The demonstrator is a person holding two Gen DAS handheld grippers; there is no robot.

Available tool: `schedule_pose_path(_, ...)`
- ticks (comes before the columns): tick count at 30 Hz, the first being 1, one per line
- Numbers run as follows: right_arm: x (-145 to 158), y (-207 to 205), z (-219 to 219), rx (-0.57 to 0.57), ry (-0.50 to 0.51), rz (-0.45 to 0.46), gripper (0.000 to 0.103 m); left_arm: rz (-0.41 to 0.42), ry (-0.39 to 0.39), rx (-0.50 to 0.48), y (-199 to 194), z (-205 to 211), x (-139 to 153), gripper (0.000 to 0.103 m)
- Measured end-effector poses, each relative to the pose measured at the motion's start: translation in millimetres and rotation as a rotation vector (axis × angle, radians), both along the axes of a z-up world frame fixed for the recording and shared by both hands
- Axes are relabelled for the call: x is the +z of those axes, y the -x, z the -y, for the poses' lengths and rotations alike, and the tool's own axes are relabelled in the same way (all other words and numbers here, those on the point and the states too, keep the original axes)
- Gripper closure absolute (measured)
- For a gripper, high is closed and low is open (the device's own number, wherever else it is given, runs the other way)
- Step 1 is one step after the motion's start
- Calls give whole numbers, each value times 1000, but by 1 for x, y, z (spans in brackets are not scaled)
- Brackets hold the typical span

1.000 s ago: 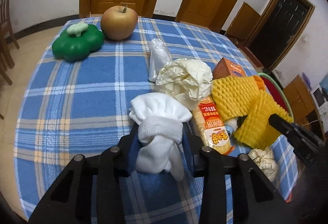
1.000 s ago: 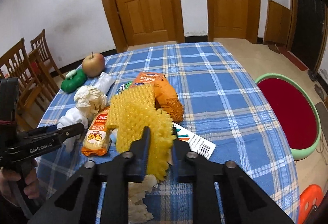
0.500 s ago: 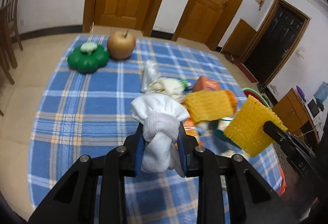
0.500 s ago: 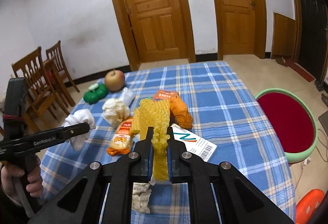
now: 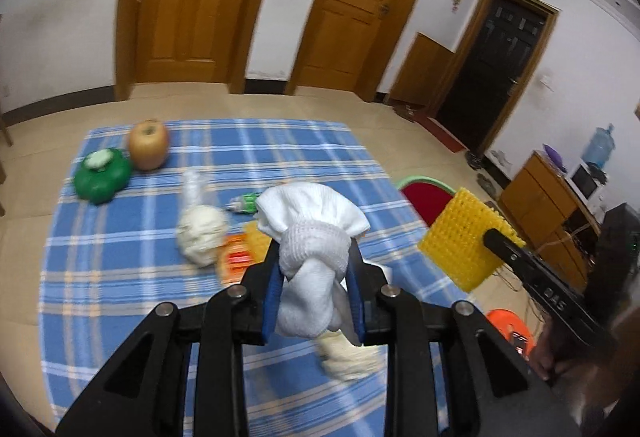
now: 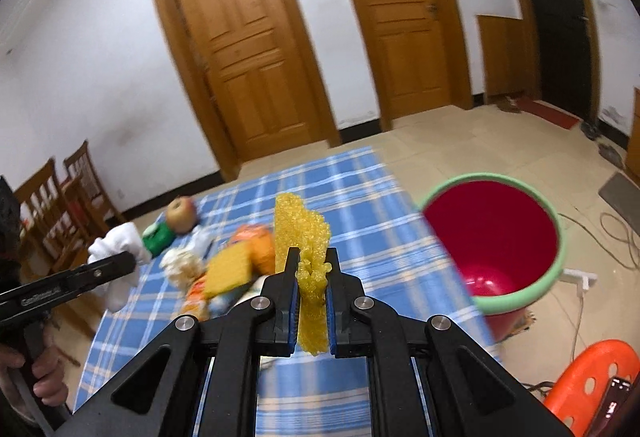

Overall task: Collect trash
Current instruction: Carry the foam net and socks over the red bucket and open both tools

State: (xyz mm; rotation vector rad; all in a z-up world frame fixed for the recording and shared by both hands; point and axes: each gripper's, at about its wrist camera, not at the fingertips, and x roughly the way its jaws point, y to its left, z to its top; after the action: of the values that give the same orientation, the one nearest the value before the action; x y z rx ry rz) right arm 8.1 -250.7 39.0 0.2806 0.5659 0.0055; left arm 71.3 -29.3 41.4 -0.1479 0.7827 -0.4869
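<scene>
My left gripper (image 5: 314, 257) is shut on a white sock bundle (image 5: 310, 229) and holds it high above the blue plaid table (image 5: 120, 277); it also shows in the right wrist view (image 6: 120, 245). My right gripper (image 6: 312, 265) is shut on a yellow foam net (image 6: 306, 237), lifted above the table edge; the net shows in the left wrist view (image 5: 464, 237) too. A red bin with a green rim (image 6: 496, 237) stands on the floor right of the table.
On the table lie a crumpled paper ball (image 5: 202, 235), a snack packet (image 5: 236, 257), another yellow net (image 6: 230, 269), an orange bag (image 6: 256, 245), an apple (image 5: 148, 145) and a green pepper toy (image 5: 102, 177). An orange stool (image 6: 592, 377) stands nearby. Chairs (image 6: 60, 205) stand at left.
Both grippers have risen further from the table with their loads. The right gripper has swung toward the red bin, which now looks larger and nearer.
</scene>
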Motion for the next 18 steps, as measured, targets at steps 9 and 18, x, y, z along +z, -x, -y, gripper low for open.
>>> schedule_pose_path(9, -7, 3, 77, -179, -51, 30, 93, -29, -38, -134, -31, 91, -2, 74)
schedule_pose_path(18, -36, -6, 128, -336, -74, -13, 92, -82, -92, -261, -67, 189, -32, 74)
